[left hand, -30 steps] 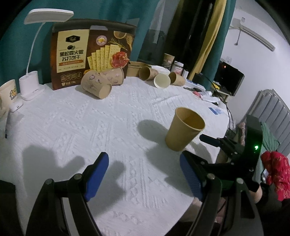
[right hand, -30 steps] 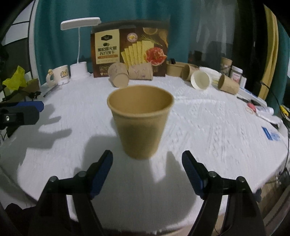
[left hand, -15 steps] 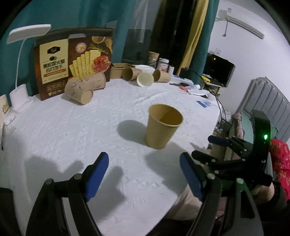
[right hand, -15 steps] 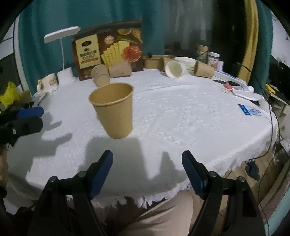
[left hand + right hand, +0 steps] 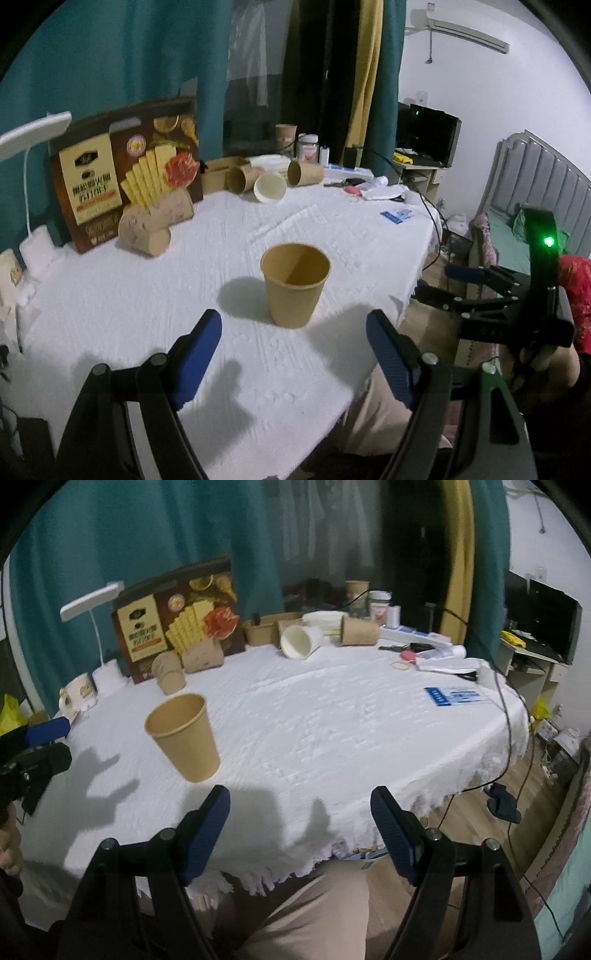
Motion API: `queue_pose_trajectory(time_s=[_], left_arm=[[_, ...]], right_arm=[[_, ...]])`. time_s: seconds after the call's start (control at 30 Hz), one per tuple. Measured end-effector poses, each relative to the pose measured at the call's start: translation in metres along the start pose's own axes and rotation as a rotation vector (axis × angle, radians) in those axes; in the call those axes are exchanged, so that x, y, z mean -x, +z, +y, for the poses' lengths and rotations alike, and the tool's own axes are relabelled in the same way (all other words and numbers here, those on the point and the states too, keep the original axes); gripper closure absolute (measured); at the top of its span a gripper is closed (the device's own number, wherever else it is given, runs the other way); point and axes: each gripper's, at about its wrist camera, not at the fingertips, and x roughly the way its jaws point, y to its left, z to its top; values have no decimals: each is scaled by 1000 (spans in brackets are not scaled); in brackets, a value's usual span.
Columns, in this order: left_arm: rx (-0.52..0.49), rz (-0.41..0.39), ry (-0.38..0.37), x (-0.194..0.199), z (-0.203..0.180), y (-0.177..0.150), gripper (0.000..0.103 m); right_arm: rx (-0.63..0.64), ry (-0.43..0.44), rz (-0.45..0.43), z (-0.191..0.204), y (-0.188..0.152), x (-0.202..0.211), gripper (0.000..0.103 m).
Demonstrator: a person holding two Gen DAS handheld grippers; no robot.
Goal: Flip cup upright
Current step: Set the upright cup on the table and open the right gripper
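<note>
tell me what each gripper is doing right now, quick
left gripper: open, holding nothing
right gripper: open, holding nothing

The black left gripper with blue finger pads [image 5: 293, 349] and the matching black, blue-padded right gripper [image 5: 300, 825] both hover with jaws spread wide, holding nothing, each hand-held near the person's lap.

Teal curtains [image 5: 147, 535] back the white-clothed tabletop [image 5: 332, 720]; white wall [image 5: 480, 92] (air conditioner [image 5: 467, 27] above), wood floor [image 5: 532, 794].
</note>
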Motion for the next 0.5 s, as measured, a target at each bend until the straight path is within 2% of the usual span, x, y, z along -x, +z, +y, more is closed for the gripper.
queue_pose_trajectory(time_s=[0.13, 0.5], left_arm=[[-34, -49, 24, 8, -8, 10, 19], [-82, -197, 19, 41, -24, 38, 12]], right_arm=[[-13, -20, -27, -9, 6, 14, 27], [-2, -52, -131, -19, 28, 62, 27]])
